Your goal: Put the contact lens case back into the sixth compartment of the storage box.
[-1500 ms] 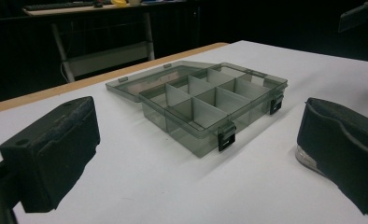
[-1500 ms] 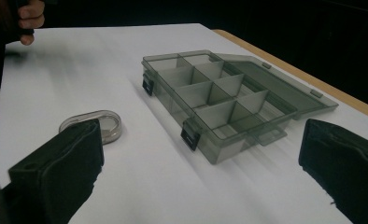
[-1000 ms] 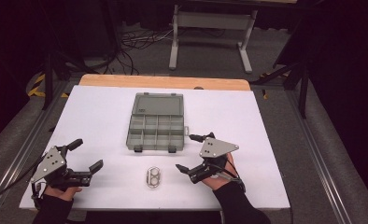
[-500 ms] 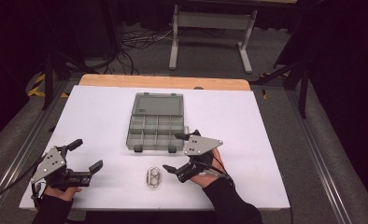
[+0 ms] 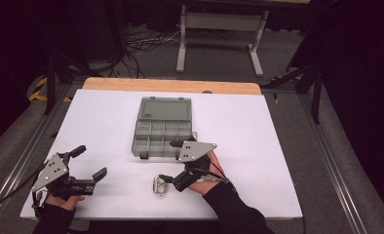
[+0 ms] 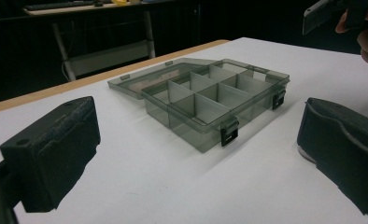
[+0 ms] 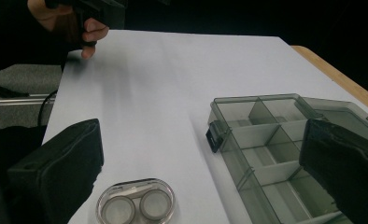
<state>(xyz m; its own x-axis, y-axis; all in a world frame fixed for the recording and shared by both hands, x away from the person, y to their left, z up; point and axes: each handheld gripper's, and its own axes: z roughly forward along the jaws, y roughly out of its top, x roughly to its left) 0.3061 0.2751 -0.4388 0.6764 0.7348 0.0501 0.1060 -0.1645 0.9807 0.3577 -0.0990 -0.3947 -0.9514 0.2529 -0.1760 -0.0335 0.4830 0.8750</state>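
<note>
Leftward and a little forward is how the right gripper (image 5: 166, 161) has travelled over the last second, coming from the open table at the right of the box front toward the small clear case (image 5: 158, 185), while the left gripper (image 5: 89, 162) has kept its place near the table's front left corner. From the high view the right gripper's lower jaw tip now sits just beside the case, touching or nearly so — I cannot tell which — and its upper jaw reaches over the front right corner of the grey compartment box (image 5: 162, 130). Its jaws stand wide apart, holding nothing. The right gripper view agrees: the case (image 7: 135, 204), a clear oval with two round wells side by side, lies flat on the white table (image 7: 145, 84) between the two black jaws, closer to the left one, with the compartment box (image 7: 275, 140) beside and partly behind the right jaw. The box is open, its lid folded back flat toward the far edge of the table, its divided cells showing no contents that I can make out, and two dark latches hang on its front wall. The left gripper is also spread open and empty — in its own view the box (image 6: 210, 100) lies ahead between the jaws, well apart from both.
</note>
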